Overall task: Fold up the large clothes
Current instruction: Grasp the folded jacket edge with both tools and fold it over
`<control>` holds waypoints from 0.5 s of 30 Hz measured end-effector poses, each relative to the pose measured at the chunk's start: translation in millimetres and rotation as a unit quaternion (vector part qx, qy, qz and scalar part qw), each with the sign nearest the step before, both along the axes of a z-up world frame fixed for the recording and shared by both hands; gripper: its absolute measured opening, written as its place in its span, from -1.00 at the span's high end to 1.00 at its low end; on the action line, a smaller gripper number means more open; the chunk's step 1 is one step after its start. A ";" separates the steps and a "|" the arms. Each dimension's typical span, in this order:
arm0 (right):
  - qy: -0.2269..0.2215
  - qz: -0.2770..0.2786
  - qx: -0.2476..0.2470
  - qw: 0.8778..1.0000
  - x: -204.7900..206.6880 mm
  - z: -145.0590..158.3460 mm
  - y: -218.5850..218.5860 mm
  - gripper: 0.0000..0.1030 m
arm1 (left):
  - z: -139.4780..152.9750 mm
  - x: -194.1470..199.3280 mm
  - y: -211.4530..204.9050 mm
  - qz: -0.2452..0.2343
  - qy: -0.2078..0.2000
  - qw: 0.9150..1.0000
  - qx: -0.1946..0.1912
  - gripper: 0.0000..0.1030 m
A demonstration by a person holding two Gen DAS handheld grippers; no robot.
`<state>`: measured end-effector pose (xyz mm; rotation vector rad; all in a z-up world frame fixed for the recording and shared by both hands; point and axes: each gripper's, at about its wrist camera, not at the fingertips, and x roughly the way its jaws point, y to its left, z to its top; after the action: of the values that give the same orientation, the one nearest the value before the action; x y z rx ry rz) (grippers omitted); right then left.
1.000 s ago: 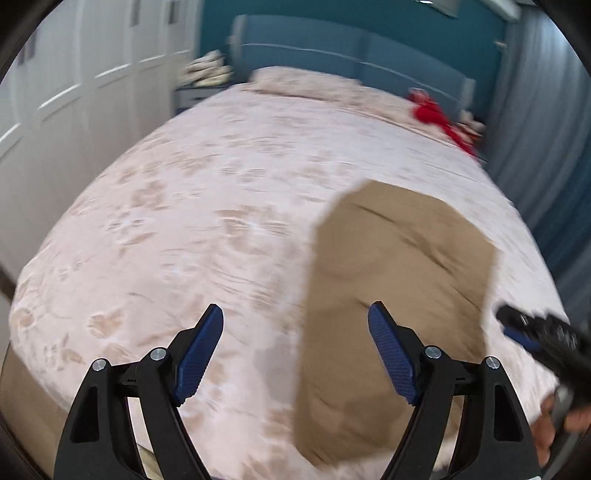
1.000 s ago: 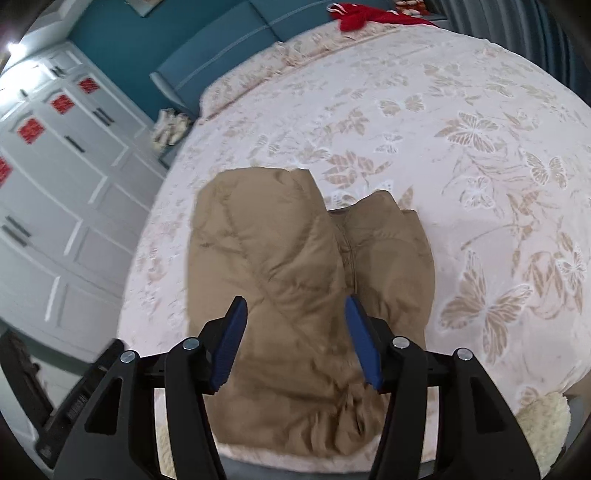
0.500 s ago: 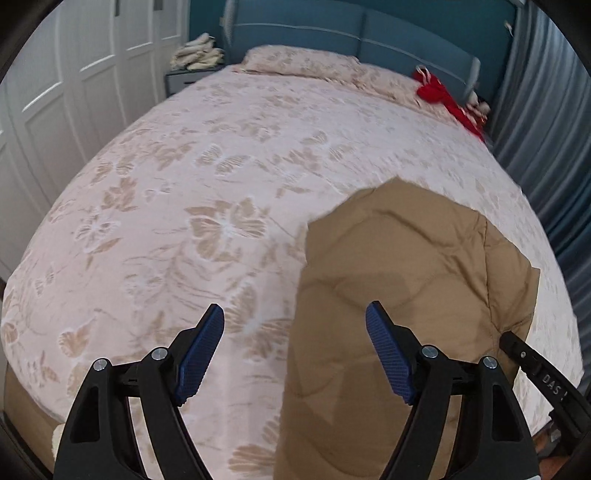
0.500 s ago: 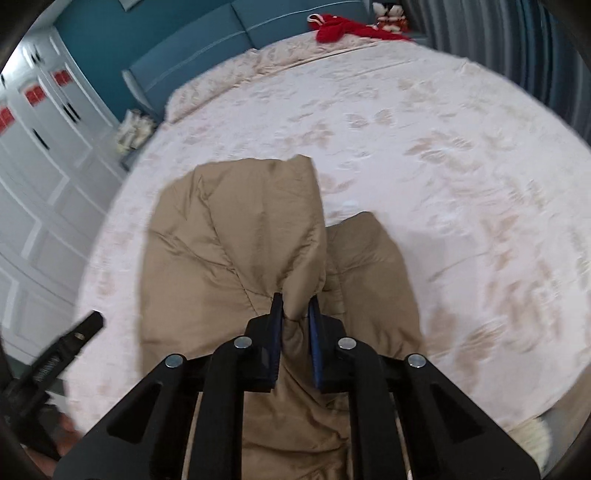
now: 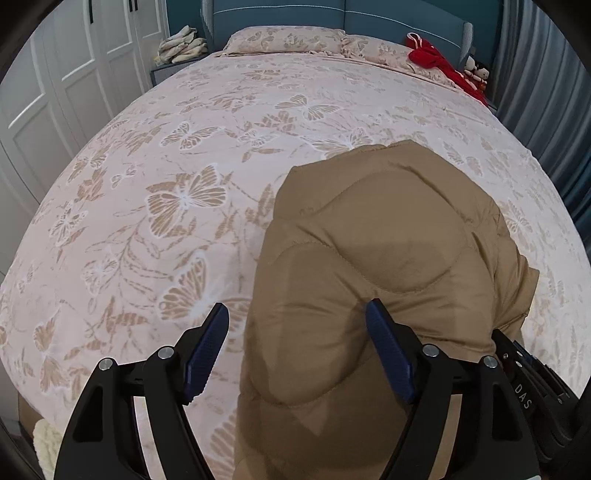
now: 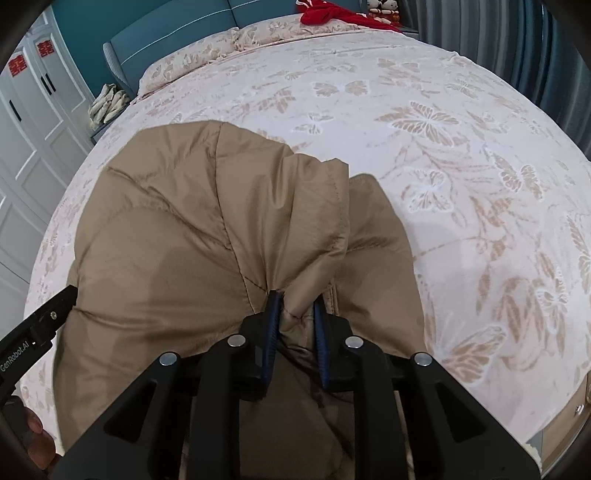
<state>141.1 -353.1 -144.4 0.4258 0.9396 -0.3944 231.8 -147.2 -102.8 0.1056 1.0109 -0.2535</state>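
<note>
Two grippers are being worked over one tan padded jacket (image 6: 177, 236), which is spread on the butterfly-print bed (image 5: 184, 155) near its foot edge, just in front of both cameras. In the right wrist view the right gripper (image 6: 297, 314) is seen with its fingers nearly together — a bunched fold of the jacket is pinched between the blue pads, gathered where a flap has been laid across the body. Those fingers have just been closing, then easing a touch wider, and the fabric is plainly between them.

In the left wrist view the left gripper (image 5: 295, 339) is held wide open and nothing is gripped. The jacket's left edge runs up between its two fingers: one pad (image 5: 388, 354) is over the tan fabric, the other over bare bedspread.

The relation that matters — the jacket's long axis runs away from the person toward the headboard (image 5: 332, 14), and its near end lies directly under both sets of fingers. The right side is secured; the left edge is not yet taken. The left gripper is judged the nearer to that free edge, so the next move looks to be a closing there before the near end can be carried over evenly.
</note>
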 end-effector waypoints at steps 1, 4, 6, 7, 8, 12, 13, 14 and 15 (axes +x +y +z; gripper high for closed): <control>0.000 0.000 -0.001 1.000 -0.1 -2.4 -0.1 0.65 | -2.3 0.3 -1.1 0.000 -0.001 1.000 0.001 -0.49; -0.005 0.002 -0.003 1.000 -0.7 -12.6 -0.6 0.65 | -12.4 -1.3 -4.9 0.003 -0.010 1.000 0.007 -0.53; -0.008 0.004 -0.005 1.000 -0.2 -17.2 -0.9 0.64 | -17.9 -1.2 -5.3 0.006 -0.013 1.000 0.008 -0.56; -0.010 0.005 -0.005 1.000 -0.1 -19.6 -1.3 0.64 | -20.9 -1.0 -5.4 0.007 -0.014 1.000 0.008 -0.59; -0.012 0.006 -0.003 1.000 -0.2 -22.2 -1.9 0.64 | -23.7 -0.5 -5.4 0.009 -0.015 1.000 0.008 -0.60; -0.017 0.008 0.002 1.000 0.6 -29.2 -3.9 0.63 | -32.4 1.5 -5.1 0.014 -0.017 1.000 0.005 -0.65; -0.019 0.008 0.002 1.000 0.3 -30.6 -3.9 0.63 | -34.2 1.4 -5.8 0.015 -0.019 1.000 0.006 -0.65; -0.020 0.009 0.001 1.000 0.2 -32.1 -4.0 0.63 | -35.5 1.6 -6.6 0.015 -0.022 1.000 0.008 -0.65; -0.021 0.008 0.000 1.000 0.0 -33.2 -3.9 0.63 | -37.0 1.1 -7.9 0.016 -0.025 1.000 0.010 -0.65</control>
<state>141.1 -357.1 -177.6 0.4254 0.9020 -0.3688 232.9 -155.1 -139.8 0.1138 0.9642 -0.2114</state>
